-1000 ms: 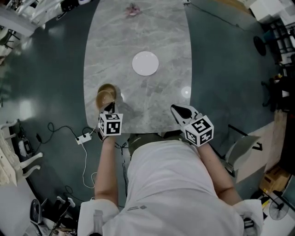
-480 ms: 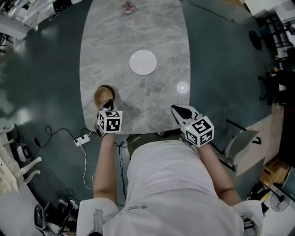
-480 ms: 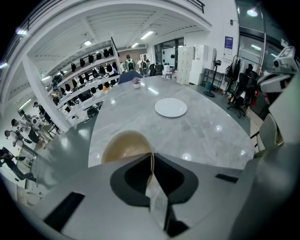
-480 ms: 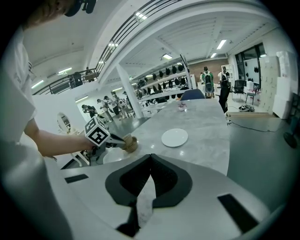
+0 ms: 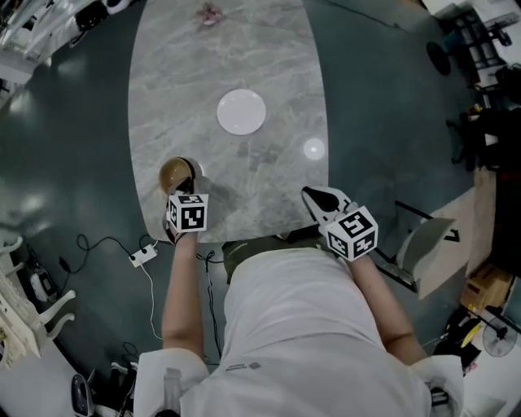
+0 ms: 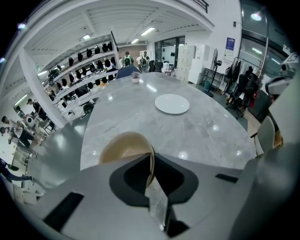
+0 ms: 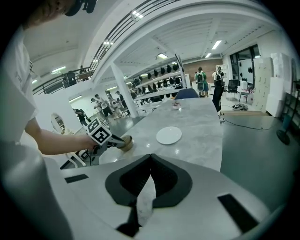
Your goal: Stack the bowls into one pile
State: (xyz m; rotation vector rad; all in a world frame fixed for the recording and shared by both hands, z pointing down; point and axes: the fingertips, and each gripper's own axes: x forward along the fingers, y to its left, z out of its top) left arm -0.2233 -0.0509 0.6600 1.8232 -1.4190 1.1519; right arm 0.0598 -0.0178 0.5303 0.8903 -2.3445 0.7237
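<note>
Pinches the near rim of the tan bowl (image 6: 123, 149) with the left gripper (image 6: 151, 163), with the jaws almost together and only the thin bowl wall between them. Points steeply down from the near left corner of the grey marble table (image 5: 244, 49), with the marker cube (image 5: 187, 213) riding above the wrist. Has the bowl upright, mouth up, just inside the table's left edge and close to the near corner; cannot tell whether another bowl sits under it. Holds the right gripper (image 7: 151, 158) empty, with its jaws closed on each other, low over the near right corner of the table, well apart from the bowl. Finds a white plate (image 5: 241, 111) flat on the tabletop further out, about midway across, well apart from the bowl and from both grippers. Shows a small pinkish thing (image 5: 210, 14) at the far end, too small to make out. Shows a white shirt (image 5: 301, 326) and bare forearms (image 5: 181, 285) behind the grippers, dark green floor (image 5: 73, 122) round the table, a white power strip (image 5: 142, 255) on the floor at the left, and a grey chair (image 5: 423, 244) at the right
</note>
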